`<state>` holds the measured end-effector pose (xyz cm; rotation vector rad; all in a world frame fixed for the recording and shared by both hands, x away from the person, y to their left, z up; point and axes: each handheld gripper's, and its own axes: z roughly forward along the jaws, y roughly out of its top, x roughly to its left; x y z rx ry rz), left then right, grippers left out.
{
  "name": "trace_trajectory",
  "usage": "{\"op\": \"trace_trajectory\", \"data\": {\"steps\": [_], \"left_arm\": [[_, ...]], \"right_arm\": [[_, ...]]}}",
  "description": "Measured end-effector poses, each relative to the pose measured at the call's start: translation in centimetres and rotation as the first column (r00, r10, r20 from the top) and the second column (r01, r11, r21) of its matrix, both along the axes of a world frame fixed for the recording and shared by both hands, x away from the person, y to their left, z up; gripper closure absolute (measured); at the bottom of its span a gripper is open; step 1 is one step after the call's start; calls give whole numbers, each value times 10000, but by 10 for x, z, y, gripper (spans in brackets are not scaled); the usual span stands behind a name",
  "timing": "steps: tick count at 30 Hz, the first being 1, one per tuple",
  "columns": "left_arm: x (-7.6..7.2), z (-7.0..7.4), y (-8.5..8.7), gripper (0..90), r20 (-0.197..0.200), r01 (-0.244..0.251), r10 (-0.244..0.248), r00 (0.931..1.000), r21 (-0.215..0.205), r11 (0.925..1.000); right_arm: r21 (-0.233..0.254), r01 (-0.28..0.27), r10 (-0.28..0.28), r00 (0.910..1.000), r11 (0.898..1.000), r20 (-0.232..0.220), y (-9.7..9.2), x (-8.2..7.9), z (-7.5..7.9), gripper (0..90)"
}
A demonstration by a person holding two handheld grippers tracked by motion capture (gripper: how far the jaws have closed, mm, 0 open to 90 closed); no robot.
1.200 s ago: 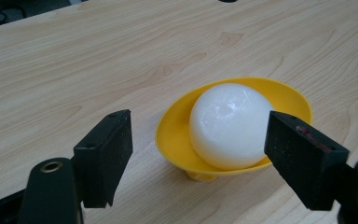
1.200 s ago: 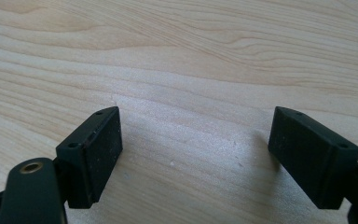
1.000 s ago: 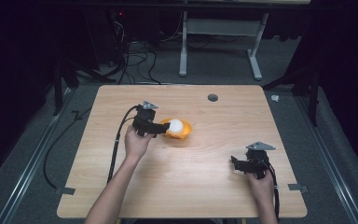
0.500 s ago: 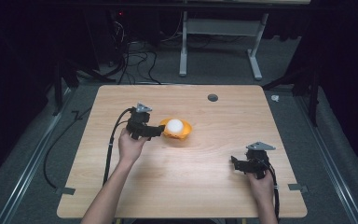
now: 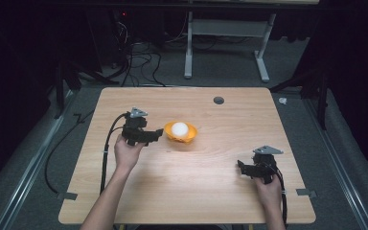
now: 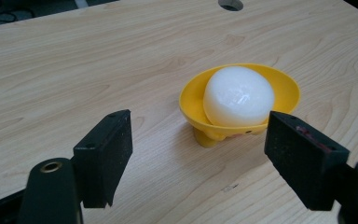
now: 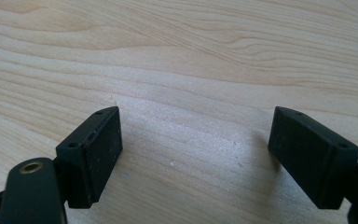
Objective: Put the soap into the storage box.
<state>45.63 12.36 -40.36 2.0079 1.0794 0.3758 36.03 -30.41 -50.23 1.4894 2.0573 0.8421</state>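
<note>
Left gripper (image 5: 157,136) now drawn back from yellow bowl (image 5: 180,133) with white ball (image 5: 179,128) inside at table (image 5: 211,182) centre, jaws wide and empty; right gripper (image 5: 242,167) likewise open, idle; placing probably finished.

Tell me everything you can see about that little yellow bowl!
The small yellow plastic bowl is shallow and round, with a smooth glossy rim and a short stubby foot underneath. It stands upright on the light wooden table, toward the middle. A round, glossy white ball sits inside it and pokes up above the rim. The black left tongs are open just in front of the bowl, not touching it. Nothing else touches the bowl.
</note>
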Motion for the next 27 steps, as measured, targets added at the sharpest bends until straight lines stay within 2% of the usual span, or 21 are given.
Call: {"op": "trace_trajectory", "data": {"steps": [27], "left_arm": [[-24, -3, 28, 249, 35, -367, 368, 9993, -239, 9990]], "right_arm": [[-12, -7, 7, 10000, 10000, 3, 0, 0, 0, 183]]}}
